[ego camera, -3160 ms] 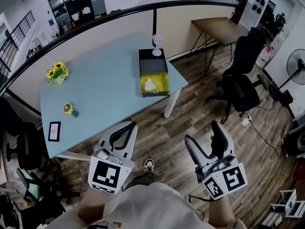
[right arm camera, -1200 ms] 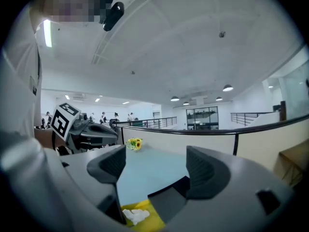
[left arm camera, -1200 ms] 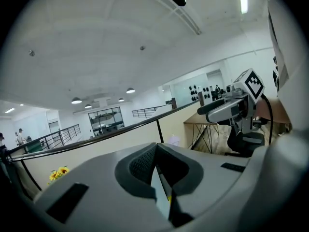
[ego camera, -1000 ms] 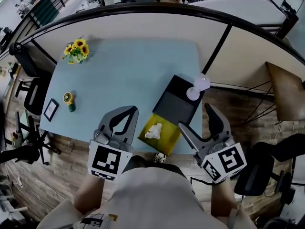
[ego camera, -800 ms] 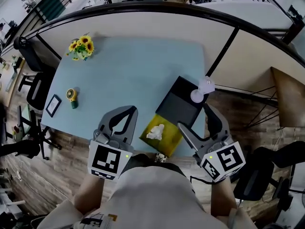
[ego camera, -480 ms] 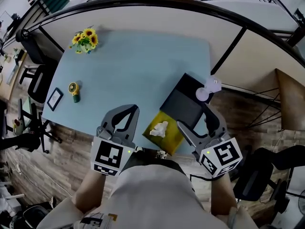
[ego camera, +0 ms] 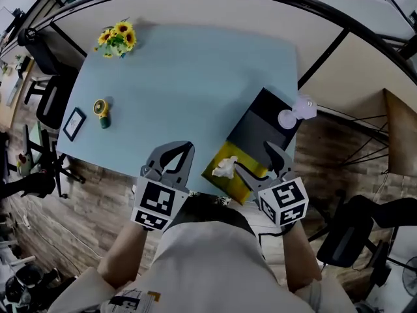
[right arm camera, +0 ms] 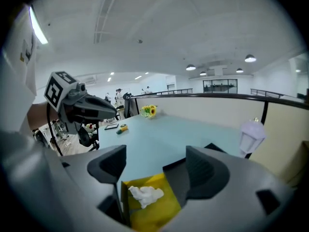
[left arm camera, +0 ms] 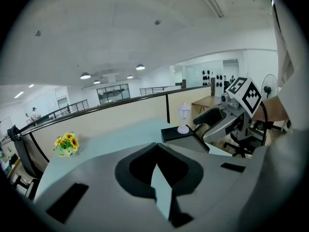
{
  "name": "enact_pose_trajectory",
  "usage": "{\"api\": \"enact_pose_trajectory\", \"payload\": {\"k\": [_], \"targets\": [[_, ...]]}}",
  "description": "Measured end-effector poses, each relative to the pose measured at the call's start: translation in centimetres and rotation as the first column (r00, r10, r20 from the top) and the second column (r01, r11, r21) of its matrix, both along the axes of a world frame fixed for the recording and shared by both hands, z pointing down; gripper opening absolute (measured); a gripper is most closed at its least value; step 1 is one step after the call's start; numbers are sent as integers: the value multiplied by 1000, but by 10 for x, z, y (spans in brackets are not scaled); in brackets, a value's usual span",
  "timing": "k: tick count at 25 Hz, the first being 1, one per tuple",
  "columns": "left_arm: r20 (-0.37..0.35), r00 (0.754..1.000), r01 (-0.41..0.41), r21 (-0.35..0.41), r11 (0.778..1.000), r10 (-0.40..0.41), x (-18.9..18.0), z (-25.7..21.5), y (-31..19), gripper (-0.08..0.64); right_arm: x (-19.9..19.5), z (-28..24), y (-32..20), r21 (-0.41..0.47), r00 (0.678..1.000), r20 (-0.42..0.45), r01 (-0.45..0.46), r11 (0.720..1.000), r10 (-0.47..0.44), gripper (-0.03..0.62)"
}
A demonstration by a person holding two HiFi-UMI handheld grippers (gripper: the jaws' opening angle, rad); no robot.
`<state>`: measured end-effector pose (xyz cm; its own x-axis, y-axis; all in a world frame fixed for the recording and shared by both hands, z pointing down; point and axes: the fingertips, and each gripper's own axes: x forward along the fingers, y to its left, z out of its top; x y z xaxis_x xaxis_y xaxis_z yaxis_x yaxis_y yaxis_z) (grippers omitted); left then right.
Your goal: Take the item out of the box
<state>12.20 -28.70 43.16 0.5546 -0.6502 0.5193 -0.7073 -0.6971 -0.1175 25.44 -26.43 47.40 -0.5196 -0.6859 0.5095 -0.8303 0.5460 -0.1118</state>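
**Surroundings.** A white lamp [ego camera: 296, 113] stands at the far end of the box [ego camera: 259, 128], ahead and to the right of the right gripper [ego camera: 254, 159]. Sunflowers [ego camera: 116, 39] sit well ahead and to the left of the left gripper [ego camera: 186, 149], across the blue table [ego camera: 182, 77].

**Left gripper.** The 2 jaws are pressed together at the tips, with nothing between them.

**Right gripper.** The 2 jaws are spread wide over the box's near yellow end. The crumpled white item [right arm camera: 144, 195] lies in the box, in line between these jaws and not gripped.
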Motion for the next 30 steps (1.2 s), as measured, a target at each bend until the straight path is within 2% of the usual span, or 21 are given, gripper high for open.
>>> {"api": "enact_pose_trajectory", "payload": {"k": [5,8,14,17,19,23,25,30], "targets": [[16,1000,1,-75,997,0,-8,37,0,5,-15,60,6,-101,996,-84,34,994,-42,382],[33,999,1,-120,993,3,-13,61,1,5,-23,98,12,-180,992,-106,54,982,-74,382],[28,1000,16,-221,975,-10,-20,104,6,5,-40,160,30,-312,977,-134,117,943,-166,382],[90,996,26,-245,969,-4,-29,130,10,5,-51,182,36,-363,968,-138,147,920,-210,380],[103,995,28,-269,963,0,-32,145,15,5,-57,196,38,-392,956,-157,169,904,-247,380],[111,994,37,-324,945,-1,-37,168,28,5,-64,219,38,-418,941,-187,184,889,-283,373],[108,994,50,-342,938,-14,-42,174,32,5,-64,227,35,-411,937,-211,174,895,-279,365],[112,993,64,-346,936,-27,-50,175,36,5,-60,233,28,-379,918,-289,150,913,-271,286]]}}
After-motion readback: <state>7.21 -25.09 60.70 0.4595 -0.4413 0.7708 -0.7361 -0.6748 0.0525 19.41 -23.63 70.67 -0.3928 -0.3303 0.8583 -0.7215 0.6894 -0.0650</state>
